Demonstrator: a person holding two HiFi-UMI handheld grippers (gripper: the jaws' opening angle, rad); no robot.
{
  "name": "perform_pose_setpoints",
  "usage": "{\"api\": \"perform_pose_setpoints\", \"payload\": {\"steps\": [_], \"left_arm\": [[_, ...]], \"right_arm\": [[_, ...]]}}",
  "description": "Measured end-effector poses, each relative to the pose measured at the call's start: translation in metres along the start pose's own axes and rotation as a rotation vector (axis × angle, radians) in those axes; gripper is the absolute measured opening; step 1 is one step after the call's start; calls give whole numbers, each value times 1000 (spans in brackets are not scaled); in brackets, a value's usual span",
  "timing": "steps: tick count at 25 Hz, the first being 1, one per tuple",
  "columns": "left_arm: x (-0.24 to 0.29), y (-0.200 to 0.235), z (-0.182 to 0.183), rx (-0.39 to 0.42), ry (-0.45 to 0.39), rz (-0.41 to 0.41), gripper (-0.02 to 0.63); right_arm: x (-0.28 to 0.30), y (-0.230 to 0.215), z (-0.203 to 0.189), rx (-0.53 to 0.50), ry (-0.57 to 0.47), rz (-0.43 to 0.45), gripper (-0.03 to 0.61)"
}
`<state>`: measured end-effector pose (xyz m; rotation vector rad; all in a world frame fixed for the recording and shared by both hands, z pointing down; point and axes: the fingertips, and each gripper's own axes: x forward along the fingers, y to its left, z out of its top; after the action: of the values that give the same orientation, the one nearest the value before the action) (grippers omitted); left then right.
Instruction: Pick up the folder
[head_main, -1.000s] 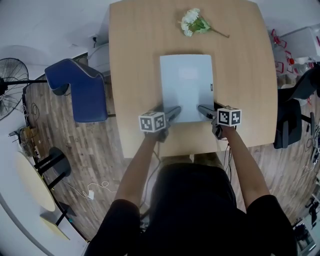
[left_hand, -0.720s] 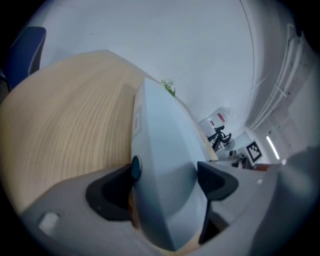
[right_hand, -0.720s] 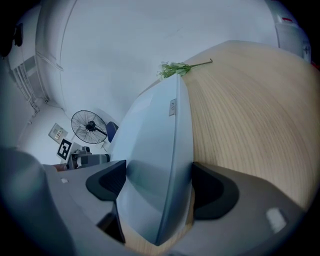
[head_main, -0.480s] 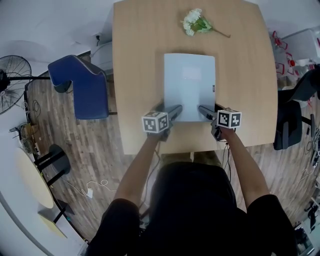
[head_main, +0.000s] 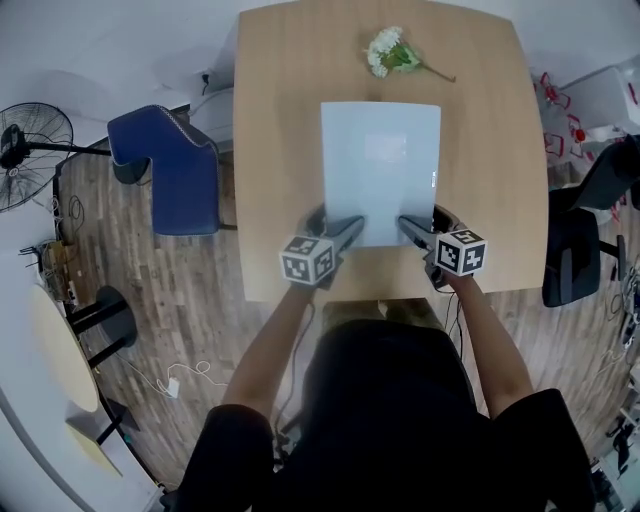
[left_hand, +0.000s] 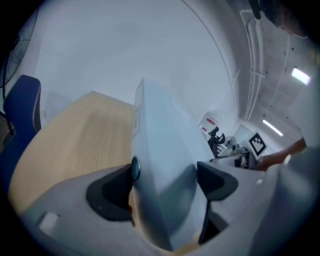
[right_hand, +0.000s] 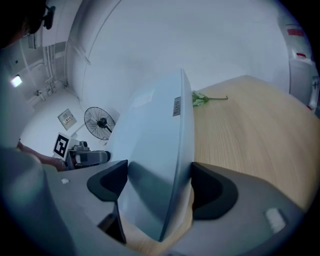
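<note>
The pale blue-grey folder is held above the wooden table by its near edge. My left gripper is shut on the near left corner, with the folder standing between its dark pads. My right gripper is shut on the near right corner. Its jaws have just been closing a little, and the folder fills the gap between them. In the gripper views, the left gripper and the right gripper each look along the raised folder, which hides much of the table behind it.
A sprig of white flowers lies at the table's far edge, beyond the folder. A blue chair stands to the table's left, with a floor fan farther left. A black chair is on the right.
Both grippers have risen with the folder between them. The folder has come up off the table and looks larger in the head view.
</note>
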<state>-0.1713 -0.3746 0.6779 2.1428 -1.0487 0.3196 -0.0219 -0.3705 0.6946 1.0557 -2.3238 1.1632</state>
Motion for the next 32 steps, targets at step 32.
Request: {"api": "perform_pose_setpoints", "payload": {"steps": [32], "left_arm": [[-168,-156,145,307,-474,50,403]], "right_arm": [[-174,160,127,-414,-443,69,391]]}}
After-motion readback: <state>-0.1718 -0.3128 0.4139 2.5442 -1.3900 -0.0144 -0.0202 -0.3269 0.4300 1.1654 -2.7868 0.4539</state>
